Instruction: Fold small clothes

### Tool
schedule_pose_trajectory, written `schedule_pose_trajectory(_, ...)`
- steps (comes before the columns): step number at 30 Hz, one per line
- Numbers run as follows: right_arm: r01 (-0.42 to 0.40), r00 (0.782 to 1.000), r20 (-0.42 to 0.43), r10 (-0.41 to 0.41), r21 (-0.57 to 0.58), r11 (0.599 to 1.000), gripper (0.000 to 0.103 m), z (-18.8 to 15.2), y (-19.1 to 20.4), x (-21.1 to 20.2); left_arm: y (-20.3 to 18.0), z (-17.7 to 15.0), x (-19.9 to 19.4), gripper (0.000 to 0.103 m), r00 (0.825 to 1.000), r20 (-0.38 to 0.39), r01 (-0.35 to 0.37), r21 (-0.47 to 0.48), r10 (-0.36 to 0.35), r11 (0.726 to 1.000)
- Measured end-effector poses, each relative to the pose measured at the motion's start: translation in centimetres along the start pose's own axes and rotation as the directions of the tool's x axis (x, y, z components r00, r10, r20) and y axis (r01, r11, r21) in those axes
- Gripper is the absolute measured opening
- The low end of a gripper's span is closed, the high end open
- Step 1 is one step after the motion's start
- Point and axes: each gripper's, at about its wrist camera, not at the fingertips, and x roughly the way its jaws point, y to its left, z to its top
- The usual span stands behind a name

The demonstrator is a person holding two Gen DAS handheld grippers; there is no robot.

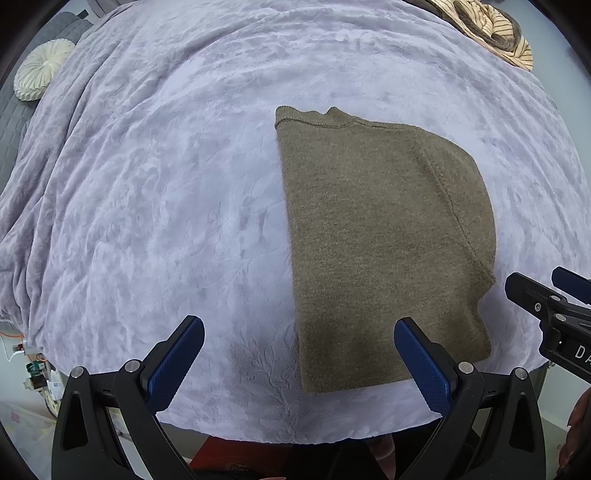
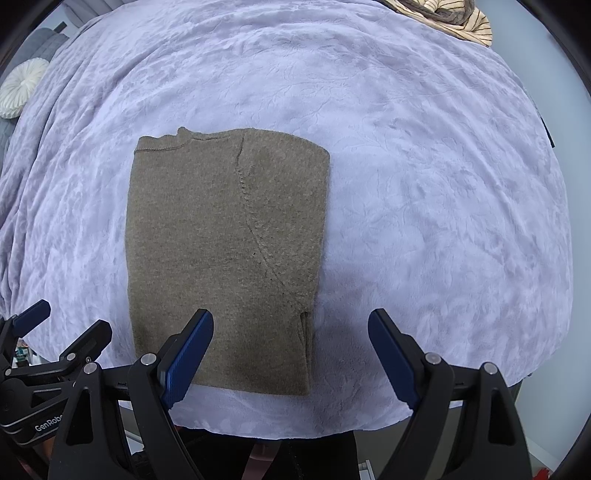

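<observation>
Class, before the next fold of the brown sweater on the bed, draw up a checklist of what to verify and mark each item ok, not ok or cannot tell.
1. Left gripper open and empty: ok.
2. Right gripper open and empty: ok.
3. Brown sweater lies flat on the lilac blanket, sides folded in: ok.
4. Sweater's near hem within reach of both grippers: ok, it lies just ahead of the fingertips.
5. Striped garment at the far edge lies apart from the sweater: ok.
6. Sleeves tucked evenly underneath: cannot tell, hidden.
</observation>
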Motion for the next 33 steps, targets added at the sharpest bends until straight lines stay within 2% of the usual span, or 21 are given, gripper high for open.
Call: schedule_pose_trajectory(33, 0.017, 1.000, -0.002, -0.017, -0.002, 1.000, 0.088, -0.18, 0.24, 0.03, 0.01, -0.03, 0.11, 0.103, 1.000, 0.003, -0.005, -0.009, 0.005, 1.000)
